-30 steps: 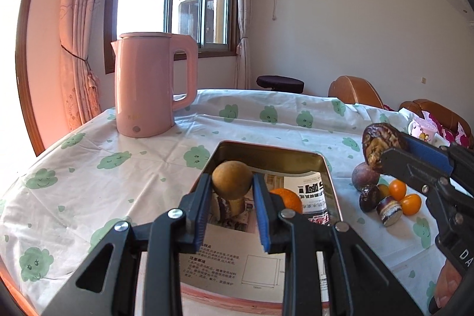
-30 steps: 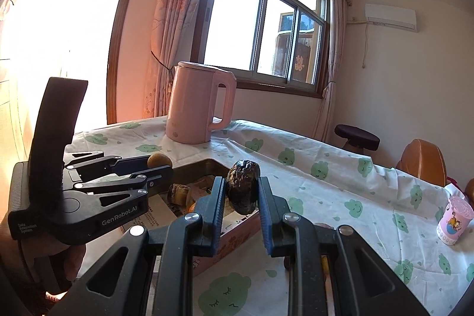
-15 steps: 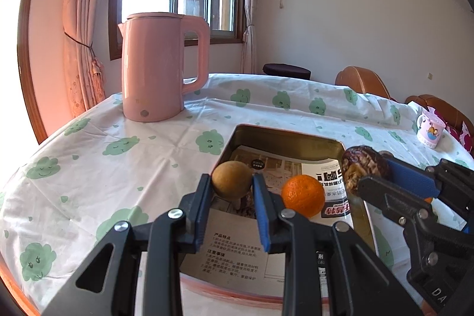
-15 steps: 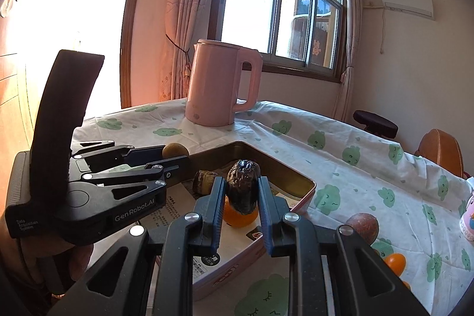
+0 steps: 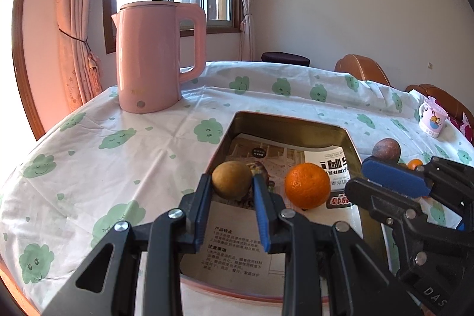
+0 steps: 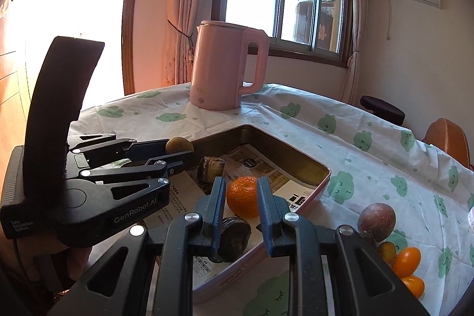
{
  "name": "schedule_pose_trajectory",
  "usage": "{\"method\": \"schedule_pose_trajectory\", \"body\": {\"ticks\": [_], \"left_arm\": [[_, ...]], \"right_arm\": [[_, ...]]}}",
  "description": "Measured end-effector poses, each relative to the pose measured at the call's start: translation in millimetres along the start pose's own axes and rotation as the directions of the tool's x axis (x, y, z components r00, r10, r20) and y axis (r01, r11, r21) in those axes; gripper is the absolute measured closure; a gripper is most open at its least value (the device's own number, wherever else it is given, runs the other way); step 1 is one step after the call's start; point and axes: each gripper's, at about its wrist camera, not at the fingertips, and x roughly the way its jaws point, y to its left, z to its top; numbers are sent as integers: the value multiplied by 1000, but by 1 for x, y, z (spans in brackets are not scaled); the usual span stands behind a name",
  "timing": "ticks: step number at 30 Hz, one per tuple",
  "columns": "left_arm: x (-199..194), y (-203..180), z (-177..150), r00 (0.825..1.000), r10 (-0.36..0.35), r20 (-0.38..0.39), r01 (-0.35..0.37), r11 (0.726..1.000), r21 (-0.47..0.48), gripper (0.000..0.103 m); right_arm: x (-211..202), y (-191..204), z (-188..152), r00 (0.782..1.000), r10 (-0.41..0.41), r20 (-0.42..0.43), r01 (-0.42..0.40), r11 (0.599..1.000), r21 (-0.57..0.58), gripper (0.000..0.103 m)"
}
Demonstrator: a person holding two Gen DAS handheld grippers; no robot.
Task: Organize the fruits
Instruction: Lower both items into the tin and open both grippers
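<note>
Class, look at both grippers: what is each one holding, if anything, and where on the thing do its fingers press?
The left gripper clamps a round brown fruit by its two sides. The right gripper pinches a dark wrinkled fruit, low between its fingers, over the tin.

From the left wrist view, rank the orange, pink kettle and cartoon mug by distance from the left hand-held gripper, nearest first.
1. Orange: in the tin, just right of the left hand-held gripper.
2. Pink kettle: on the cloth, far left.
3. Cartoon mug: far right table edge.
</note>
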Motion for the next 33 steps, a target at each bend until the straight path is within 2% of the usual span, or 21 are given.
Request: {"method": "schedule_pose_trajectory", "body": {"ticks": [6,17,20,25,30,33], "left_arm": [[4,0,0,1000,-6,-22,6,1000,1,74],[5,-2,0,1000,1,-31,-1,1000,12,72],[5,-2,0,1000,9,-28,-8,1000,16,62],[2,-6,0,1000,4,-17,-4,1000,29,54],[1,-8,-1,1000,5,-11,-5,999,32,51],[1,-8,-1,1000,5,-11,-5,999,33,51]], "right_arm": [[7,-4,-1,999,17,-46,-16,999,31,80],[4,-1,-2,999,-5,-33,5,1000,16,79],[4,-2,-1,999,-4,-37,5,1000,23,79],[5,-2,-1,999,-12,-40,13,1000,25,78],[4,-4,-1,999,-20,-36,21,999,36,61],[4,-7,-2,999,-24,-32,25,998,50,57]]}}
